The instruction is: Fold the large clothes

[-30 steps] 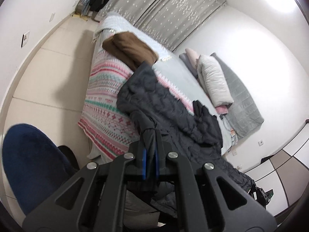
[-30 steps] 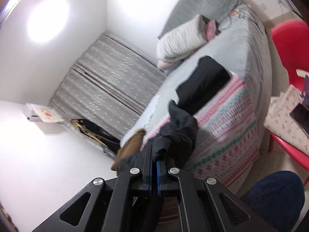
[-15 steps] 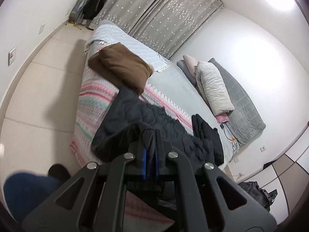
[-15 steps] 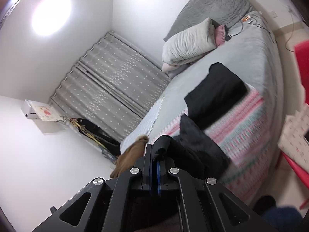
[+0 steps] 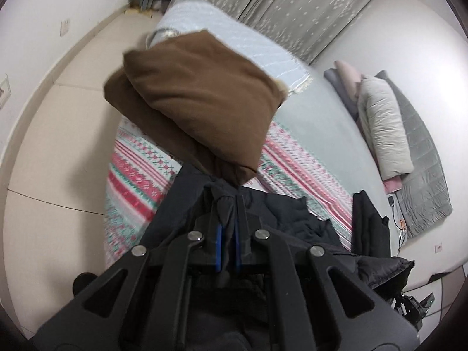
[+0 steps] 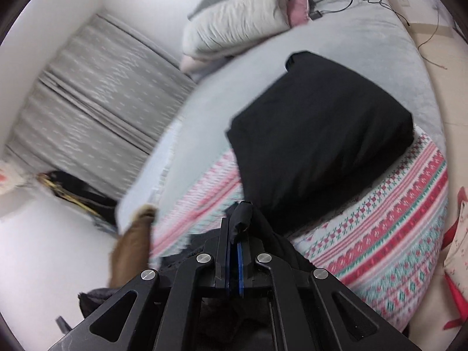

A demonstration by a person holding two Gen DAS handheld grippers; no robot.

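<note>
Two grippers in play, both clamped on the same garment. Left gripper (image 5: 227,219): jaws pinched nearly together with a fold of the dark quilted jacket (image 5: 295,219) squeezed between the blue pads. Right gripper (image 6: 235,222): jaws fully closed on another bunched edge of that jacket (image 6: 244,215), fabric sticking out past the fingertips.

Landmark: the bed (image 5: 318,122), grey sheet with one striped pink-and-green patterned blanket (image 5: 137,175) across its foot end.

Jacket sits at the foot edge of the bed, draped over the patterned blanket and hanging off toward the grippers; most of its bulk is below and right of the left gripper in the left wrist view.

Count of folded items on the bed: two. One brown folded garment (image 5: 199,93) on the foot end, nearer the curtain side, its lower corner touching or just overlapping the jacket's top edge, can't tell which. One black folded garment (image 6: 318,134) on the foot end toward the open floor side, partly on the blanket (image 6: 389,213), partly on grey sheet; the jacket bunch in the right gripper is just beside its near corner.

Head end of the bed: one pale folded duvet (image 5: 383,125), with a pink item tucked under it. One grey curtain (image 5: 292,5) behind the bed.

Both views are motion-blurred.
</note>
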